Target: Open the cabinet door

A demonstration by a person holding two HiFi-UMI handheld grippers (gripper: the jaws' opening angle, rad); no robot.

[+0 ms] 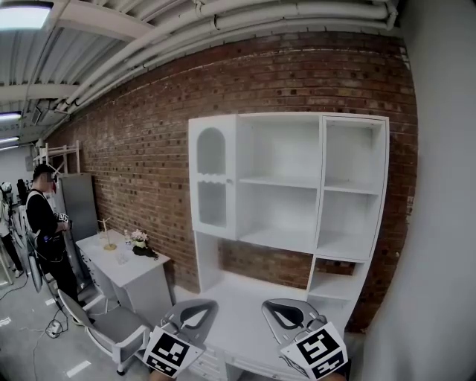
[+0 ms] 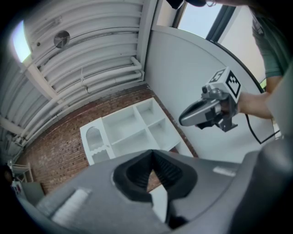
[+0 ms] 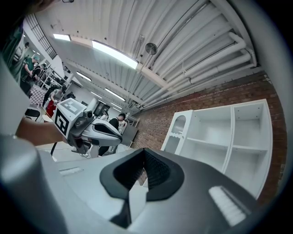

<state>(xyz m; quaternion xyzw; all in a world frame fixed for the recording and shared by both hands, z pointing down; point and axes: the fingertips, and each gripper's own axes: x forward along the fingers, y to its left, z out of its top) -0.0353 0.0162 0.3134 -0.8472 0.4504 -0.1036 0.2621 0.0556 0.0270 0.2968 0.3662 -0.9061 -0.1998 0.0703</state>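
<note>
- Bright, even light from ceiling lamps; one glares white in the right gripper view.
- Soft shadows inside the cabinet.
- Fisheye bending, dark corners; nearest foreground blurred.

Brick wall behind; white ceiling pipes w/ strip light on. Small white desk at left (flowers on top), grey chair beside, grey floor.
</note>
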